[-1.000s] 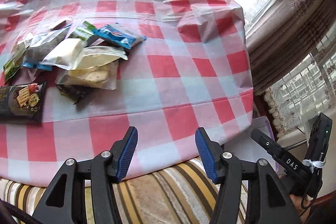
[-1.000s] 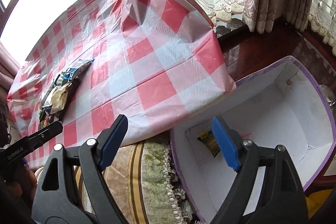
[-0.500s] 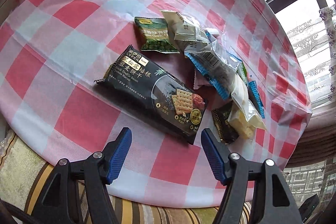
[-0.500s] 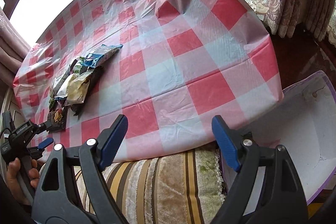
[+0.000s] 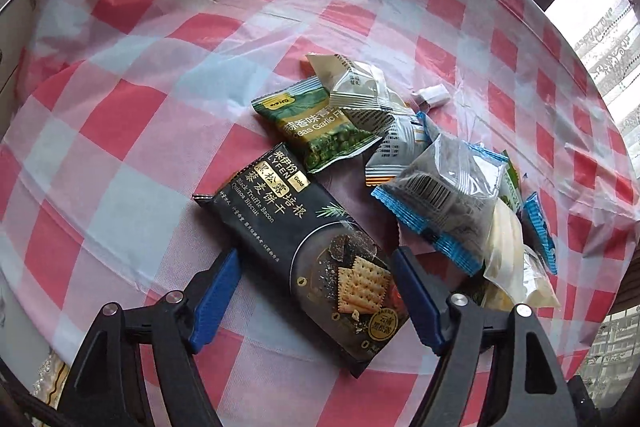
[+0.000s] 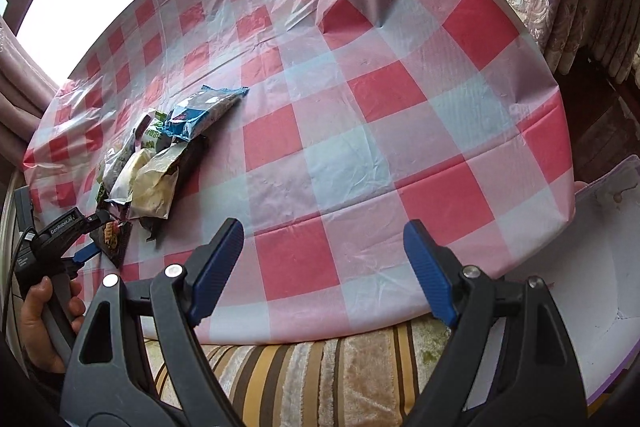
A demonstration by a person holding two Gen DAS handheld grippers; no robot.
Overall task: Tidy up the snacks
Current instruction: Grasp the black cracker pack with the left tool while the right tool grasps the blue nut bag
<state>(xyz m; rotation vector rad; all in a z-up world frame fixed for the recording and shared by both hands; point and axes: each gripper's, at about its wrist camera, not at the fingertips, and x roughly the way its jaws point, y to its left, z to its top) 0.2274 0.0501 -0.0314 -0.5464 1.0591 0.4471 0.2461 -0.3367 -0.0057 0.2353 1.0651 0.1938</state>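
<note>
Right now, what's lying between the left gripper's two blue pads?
In the left wrist view, the near end of the black biscuit packet lies between the opening left gripper's pads, neither visibly pressing it.

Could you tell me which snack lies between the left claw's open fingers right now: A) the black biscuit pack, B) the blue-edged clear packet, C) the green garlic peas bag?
A: the black biscuit pack lies between the left claw fingers, which are opening.

left gripper (image 5: 316,291) now over biscuit pack (image 5: 304,251) — jaws opening
</note>
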